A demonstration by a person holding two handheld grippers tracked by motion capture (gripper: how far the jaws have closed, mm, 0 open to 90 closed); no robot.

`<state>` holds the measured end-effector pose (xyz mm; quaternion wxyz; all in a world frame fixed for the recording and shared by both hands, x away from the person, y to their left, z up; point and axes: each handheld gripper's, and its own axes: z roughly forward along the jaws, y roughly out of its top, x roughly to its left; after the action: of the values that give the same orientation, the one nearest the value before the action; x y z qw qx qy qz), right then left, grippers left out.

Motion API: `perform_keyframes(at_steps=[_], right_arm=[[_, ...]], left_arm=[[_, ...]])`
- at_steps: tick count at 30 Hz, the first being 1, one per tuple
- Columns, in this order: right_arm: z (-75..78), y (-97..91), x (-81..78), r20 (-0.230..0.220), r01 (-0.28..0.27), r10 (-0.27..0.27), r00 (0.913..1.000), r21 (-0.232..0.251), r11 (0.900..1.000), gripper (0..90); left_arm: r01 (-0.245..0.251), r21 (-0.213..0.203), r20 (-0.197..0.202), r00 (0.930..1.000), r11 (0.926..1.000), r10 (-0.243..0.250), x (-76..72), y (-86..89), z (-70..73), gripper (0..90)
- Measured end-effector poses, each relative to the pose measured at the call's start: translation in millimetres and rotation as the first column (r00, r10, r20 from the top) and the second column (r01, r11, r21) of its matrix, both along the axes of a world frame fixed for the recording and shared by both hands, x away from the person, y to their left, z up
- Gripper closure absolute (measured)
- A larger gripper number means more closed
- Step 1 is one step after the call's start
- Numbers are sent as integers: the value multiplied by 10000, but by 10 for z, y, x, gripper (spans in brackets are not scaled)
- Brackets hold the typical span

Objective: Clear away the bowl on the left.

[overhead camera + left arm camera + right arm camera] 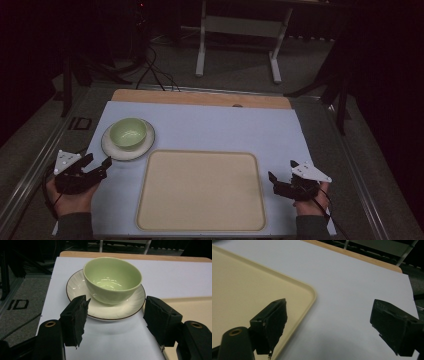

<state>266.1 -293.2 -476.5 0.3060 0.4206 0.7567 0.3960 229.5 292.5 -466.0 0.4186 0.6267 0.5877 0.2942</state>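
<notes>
Stood on its white saucer (111, 145) at the near-left of the worktop (240, 125): a pale green bowl (128, 133), just beyond the top-left corner of the beige tray (150, 210). Seen again through the left tongs' (99, 164) own camera as bowl (112, 278) and saucer (80, 287) straight ahead, near but not touched. Left tongs (115, 317) spread wide, nothing between them; right tongs (272, 178) likewise wide and empty, hovering over the tray's right rim (310, 293), well apart from the crockery.

Judged as the reach toward the bowl and saucer. Best done by coming in level, closing on the bowl's near wall rather than the slippery saucer edge, or else taking the saucer rim firmly with the bowl riding on top. Worth lifting slowly and flat, since a loose bowl would probably slide. Tray lay empty, a likely landing place.
</notes>
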Motion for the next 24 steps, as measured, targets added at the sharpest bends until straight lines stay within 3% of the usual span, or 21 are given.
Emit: perform_keyframes(at_steps=[11, 24], right_arm=[[23, 29, -12, 293, -210, 212, 9993, -90, 9997, 135], [25, 47, 0, 445, -163, 175, 9989, -263, 9995, 136]], left_arm=[[-89, -3, -19, 10000, 10000, 89, 40, -27, 30, 374], [-305, 19, 6, 9995, 9995, 305, 245, 35, 172, 376]])
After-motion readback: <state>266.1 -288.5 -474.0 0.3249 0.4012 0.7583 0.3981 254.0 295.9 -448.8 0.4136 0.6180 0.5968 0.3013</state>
